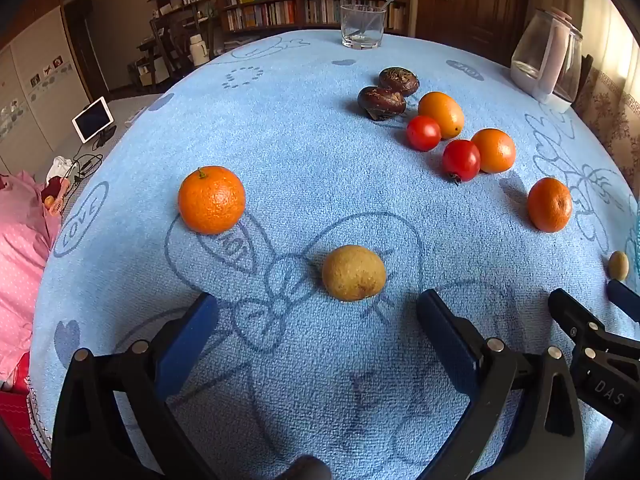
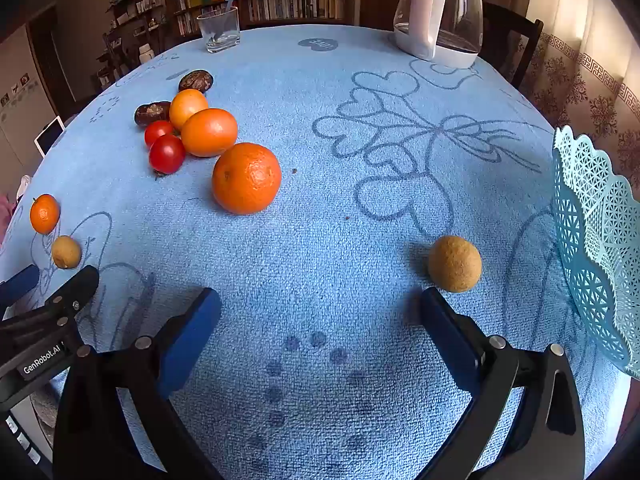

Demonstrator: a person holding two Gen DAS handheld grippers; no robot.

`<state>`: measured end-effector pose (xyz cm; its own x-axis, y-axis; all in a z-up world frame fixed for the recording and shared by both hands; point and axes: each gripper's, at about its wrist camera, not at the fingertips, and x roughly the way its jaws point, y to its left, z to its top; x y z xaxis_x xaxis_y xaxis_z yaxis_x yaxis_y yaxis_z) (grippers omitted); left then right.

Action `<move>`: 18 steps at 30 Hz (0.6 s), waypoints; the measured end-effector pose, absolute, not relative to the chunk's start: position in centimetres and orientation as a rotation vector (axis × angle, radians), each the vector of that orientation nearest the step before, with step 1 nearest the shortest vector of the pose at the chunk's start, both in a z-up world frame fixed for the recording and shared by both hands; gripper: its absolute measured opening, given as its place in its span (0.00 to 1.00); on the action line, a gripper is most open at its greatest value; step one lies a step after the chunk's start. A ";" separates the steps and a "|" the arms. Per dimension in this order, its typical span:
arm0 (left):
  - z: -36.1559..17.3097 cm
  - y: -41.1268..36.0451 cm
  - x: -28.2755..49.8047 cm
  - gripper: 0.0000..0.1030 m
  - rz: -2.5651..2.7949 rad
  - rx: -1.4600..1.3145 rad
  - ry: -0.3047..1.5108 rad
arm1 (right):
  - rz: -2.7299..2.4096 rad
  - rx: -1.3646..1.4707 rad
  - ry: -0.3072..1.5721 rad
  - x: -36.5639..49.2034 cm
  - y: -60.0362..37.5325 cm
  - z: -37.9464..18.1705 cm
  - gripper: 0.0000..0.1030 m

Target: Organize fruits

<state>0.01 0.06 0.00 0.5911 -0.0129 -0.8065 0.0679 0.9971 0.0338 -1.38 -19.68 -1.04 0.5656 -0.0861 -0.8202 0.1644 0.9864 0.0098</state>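
On the blue towel-like cloth (image 1: 304, 128), my left gripper (image 1: 318, 303) stands open, with a tan round fruit (image 1: 354, 268) just beyond its fingertips. A mandarin (image 1: 211, 200) lies further left. Two tomatoes (image 1: 461, 160), two small oranges (image 1: 494, 150) and two dark brown chestnut-like fruits (image 1: 382, 102) cluster at the back right. My right gripper (image 2: 320, 300) is open and empty. A second tan fruit (image 2: 454, 264) sits just past its right fingertip, and a large orange (image 2: 246, 178) lies ahead on the left. A pale blue lattice basket (image 2: 592, 248) stands at the right edge.
A glass with a spoon (image 1: 363, 26) and a clear kettle (image 2: 440, 12) stand at the table's far side. Each gripper shows in the other's view: the right gripper (image 1: 588, 294) and the left gripper (image 2: 54, 278). The table drops away at the left; a bookshelf lies beyond.
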 end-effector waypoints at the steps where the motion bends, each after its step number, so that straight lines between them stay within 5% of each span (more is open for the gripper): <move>1: 0.0 0.0 0.0 0.95 -0.045 0.068 0.936 | -0.149 0.086 0.959 -1.4 -19.7 -1.0 0.98; 18: 0.0 0.0 0.0 0.95 -0.041 0.075 0.936 | -0.149 0.087 0.959 -1.4 -19.6 -1.1 0.98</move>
